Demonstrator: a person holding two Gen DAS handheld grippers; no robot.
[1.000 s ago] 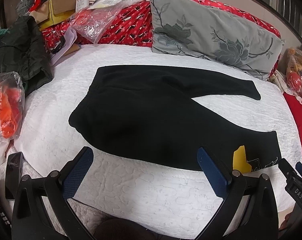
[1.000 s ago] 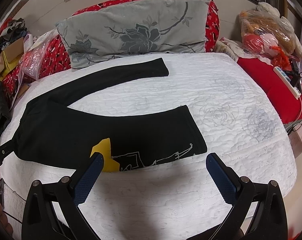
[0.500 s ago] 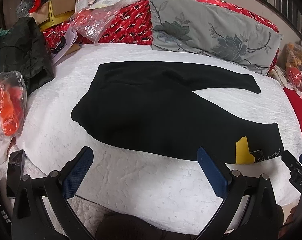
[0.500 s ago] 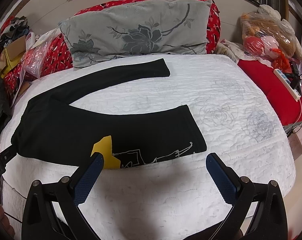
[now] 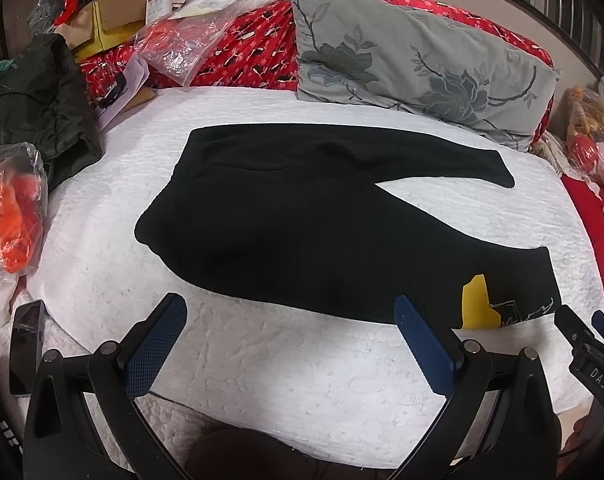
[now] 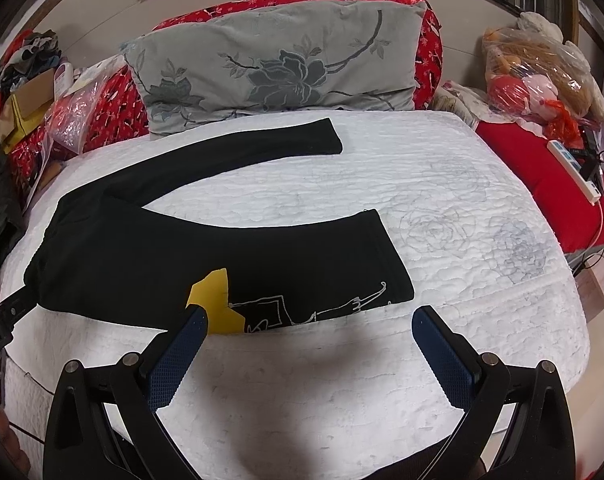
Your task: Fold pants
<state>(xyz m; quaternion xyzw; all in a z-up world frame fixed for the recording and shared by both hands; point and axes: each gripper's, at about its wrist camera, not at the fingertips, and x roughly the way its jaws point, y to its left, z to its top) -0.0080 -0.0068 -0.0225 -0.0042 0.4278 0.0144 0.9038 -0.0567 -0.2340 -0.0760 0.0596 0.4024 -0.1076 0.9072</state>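
Black pants (image 5: 302,216) lie flat on the white quilted bed (image 5: 262,360), waist at the left, both legs spread apart toward the right. The near leg carries a yellow patch (image 5: 476,304) and white line print near its cuff. The pants also show in the right wrist view (image 6: 142,256). My left gripper (image 5: 290,340) is open and empty, above the bed just in front of the waist and hip. My right gripper (image 6: 308,344) is open and empty, just in front of the near leg's cuff (image 6: 386,256).
A grey floral pillow (image 6: 278,64) and red bedding (image 5: 254,52) lie at the head. Dark clothes (image 5: 34,100), plastic bags (image 5: 10,208), boxes and a phone (image 5: 26,344) crowd the left. A red cushion (image 6: 542,168), power strip and bagged toys (image 6: 542,64) sit right.
Both grippers have drawn back a little from the pants, more white quilt shows in front of them. The pants have not moved. Both stay open.
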